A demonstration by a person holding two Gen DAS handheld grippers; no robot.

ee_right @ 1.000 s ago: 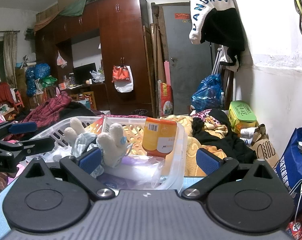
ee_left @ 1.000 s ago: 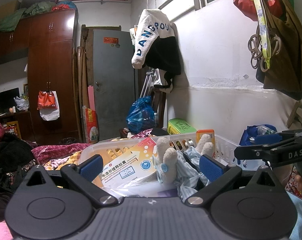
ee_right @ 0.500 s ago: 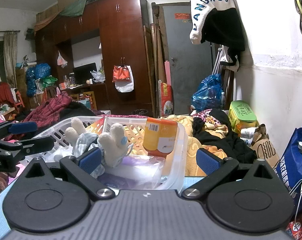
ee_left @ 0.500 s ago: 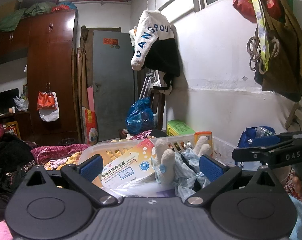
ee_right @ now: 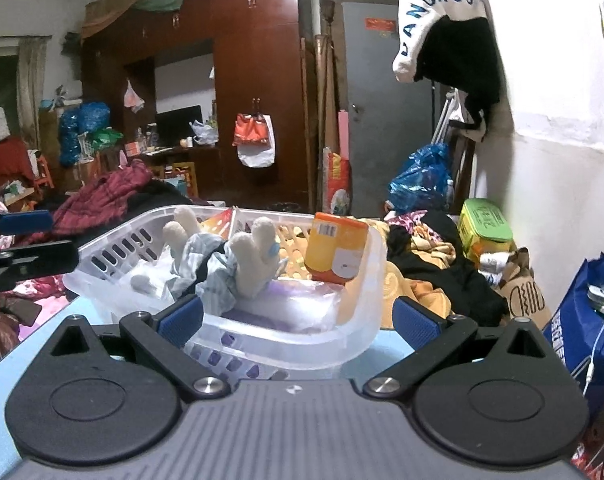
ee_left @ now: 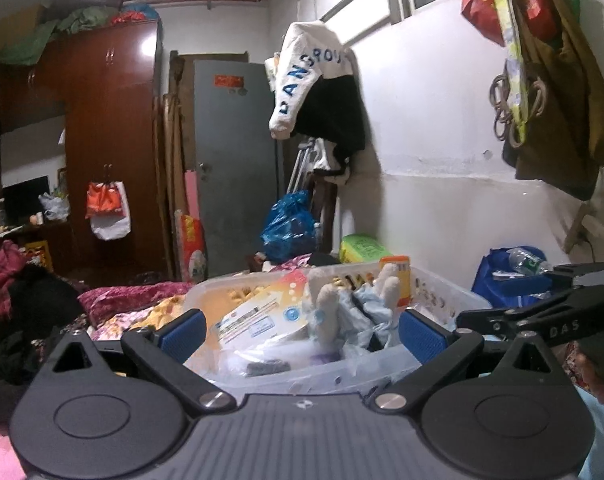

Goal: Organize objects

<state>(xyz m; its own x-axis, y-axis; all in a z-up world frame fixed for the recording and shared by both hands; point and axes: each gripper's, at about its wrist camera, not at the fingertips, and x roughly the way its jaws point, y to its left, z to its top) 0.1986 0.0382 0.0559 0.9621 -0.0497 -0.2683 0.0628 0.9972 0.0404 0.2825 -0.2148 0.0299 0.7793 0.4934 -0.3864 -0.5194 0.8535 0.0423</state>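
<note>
A clear plastic basket (ee_right: 366,312) sits on a light blue surface; it also shows in the left wrist view (ee_left: 442,292). It holds a plush toy in striped cloth (ee_right: 238,264), an orange bottle (ee_right: 338,252), a medicine box (ee_left: 258,316) and plastic bags. My left gripper (ee_left: 302,330) is open and empty, just in front of the basket's near wall. My right gripper (ee_right: 296,316) is open and empty, with the basket's near corner between its fingers but not touched. Each gripper shows at the edge of the other's view.
Piled clothes and blankets (ee_right: 434,276) lie behind the basket. A green box (ee_right: 486,224) and a blue bag (ee_right: 582,332) stand by the white wall at the right. A wardrobe (ee_right: 258,92) and grey door (ee_left: 234,160) stand at the back.
The left view has dropped and drawn back slightly, so the basket sits a little farther off. The right gripper has barely moved. Both stay open.
</note>
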